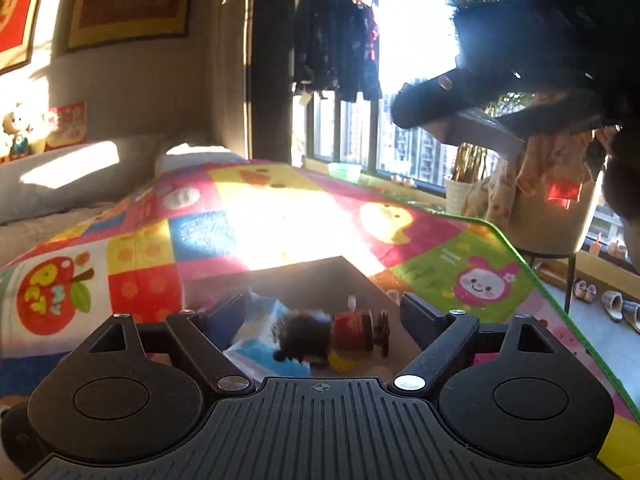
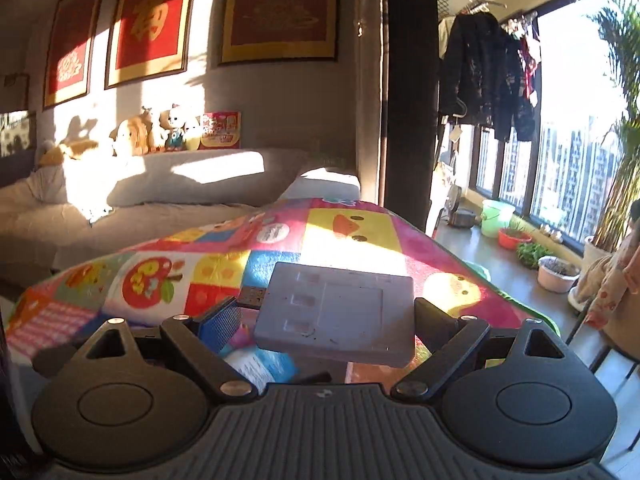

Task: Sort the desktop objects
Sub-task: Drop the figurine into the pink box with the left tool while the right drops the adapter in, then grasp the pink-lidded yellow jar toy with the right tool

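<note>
The flat grey plastic slab with moulded rectangular recesses sits clamped in the right claw, held level and raised above the colourful patchwork play mat that covers the tabletop. In the left wrist view the same slab shows at upper right, gripped between dark fingers and high above the mat. Its far edge juts well past the fingertips, so the grip looks to be on the near part only.

Below, an open brown cardboard box rests on the mat and already holds a blue-and-white packet, a blurred dark object and a small red-and-yellow toy. The box is the likely destination for the slab. The left claw is spread wide and holds nothing, poised just over the box opening.

To place the slab well, carry it level until it is over the box, then lower it flat or tip it slightly so one long edge enters first. Its breadth looks close to the box's width, so square it to the walls before lowering. Release only when it rests on the contents. The empty left claw could steady the box wall if the slab catches.
</note>
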{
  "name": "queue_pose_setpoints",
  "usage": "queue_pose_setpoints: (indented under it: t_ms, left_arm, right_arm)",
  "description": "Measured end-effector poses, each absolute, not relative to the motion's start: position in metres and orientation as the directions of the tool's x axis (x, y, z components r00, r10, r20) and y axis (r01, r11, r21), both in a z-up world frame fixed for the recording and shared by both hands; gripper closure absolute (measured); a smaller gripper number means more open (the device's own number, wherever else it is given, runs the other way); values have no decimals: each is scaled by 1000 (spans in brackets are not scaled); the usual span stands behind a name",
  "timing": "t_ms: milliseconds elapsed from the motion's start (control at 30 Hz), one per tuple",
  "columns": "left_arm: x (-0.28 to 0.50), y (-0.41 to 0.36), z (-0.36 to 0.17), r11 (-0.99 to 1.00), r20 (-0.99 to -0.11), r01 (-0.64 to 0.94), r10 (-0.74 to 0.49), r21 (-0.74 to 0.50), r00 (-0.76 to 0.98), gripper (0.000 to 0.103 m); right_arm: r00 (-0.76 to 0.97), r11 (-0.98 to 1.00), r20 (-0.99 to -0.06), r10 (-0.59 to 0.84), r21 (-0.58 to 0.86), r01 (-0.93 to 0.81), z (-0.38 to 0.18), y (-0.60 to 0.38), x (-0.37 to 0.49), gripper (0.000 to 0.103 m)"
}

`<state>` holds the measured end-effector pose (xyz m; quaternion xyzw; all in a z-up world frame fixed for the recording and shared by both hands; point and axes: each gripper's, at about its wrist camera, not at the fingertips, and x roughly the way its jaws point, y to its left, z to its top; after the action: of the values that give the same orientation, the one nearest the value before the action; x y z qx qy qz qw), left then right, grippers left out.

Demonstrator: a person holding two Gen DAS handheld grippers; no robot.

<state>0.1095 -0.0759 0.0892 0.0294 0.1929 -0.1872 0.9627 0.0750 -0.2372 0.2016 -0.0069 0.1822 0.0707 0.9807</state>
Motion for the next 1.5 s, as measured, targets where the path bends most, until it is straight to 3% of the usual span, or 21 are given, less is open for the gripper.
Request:
queue_pose_setpoints:
  t_ms: [67,200,467,633,800,1000,1167,1233,1300,1333,1500]
  left_arm:
    - [108,-63,82,944,-408,328,-310,-27,859,10]
    - [70,-13,69,976,-419,219,-203,-10,885,5]
    - [30,60,27,1000,-530,17,-15,-1,848,3]
    - [18,98,17,992,-545,-108,56,-64,836,2]
    - [11,117,13,971,-533,-146,23,-190,846,2]
    - [9,120,11,960,-512,-130,-16,-248,859,2]
    - [7,126,9,947,-497,-148,-13,-285,868,2]
    - [7,126,9,945,-495,-146,-18,-291,869,2]
    - [7,128,9,942,-499,-144,-28,-303,866,1]
    - [8,129,9,940,-501,-146,-31,-310,865,1]
    - [9,133,7,931,-509,-161,-31,-329,860,1]
  right_arm:
    - [902,985,-396,174,73,-158,201,-235,115,0]
    - [844,979,-499,199,143,-147,175,-234,167,0]
    - [798,977,-572,189,190,-95,135,-243,164,0]
    - [783,978,-588,205,161,-134,137,-220,162,0]
    - [731,949,-608,311,156,-274,143,-148,175,0]
    - [559,888,-706,436,237,-394,117,-39,222,3]
    - [552,908,-771,318,80,-412,72,39,253,3]
    - [524,906,-801,290,54,-419,54,54,259,10]
    - [471,895,-831,295,68,-441,42,59,260,32]
    - [448,892,-844,295,75,-446,39,60,259,50]
    - [543,901,-780,310,60,-429,67,32,235,51]
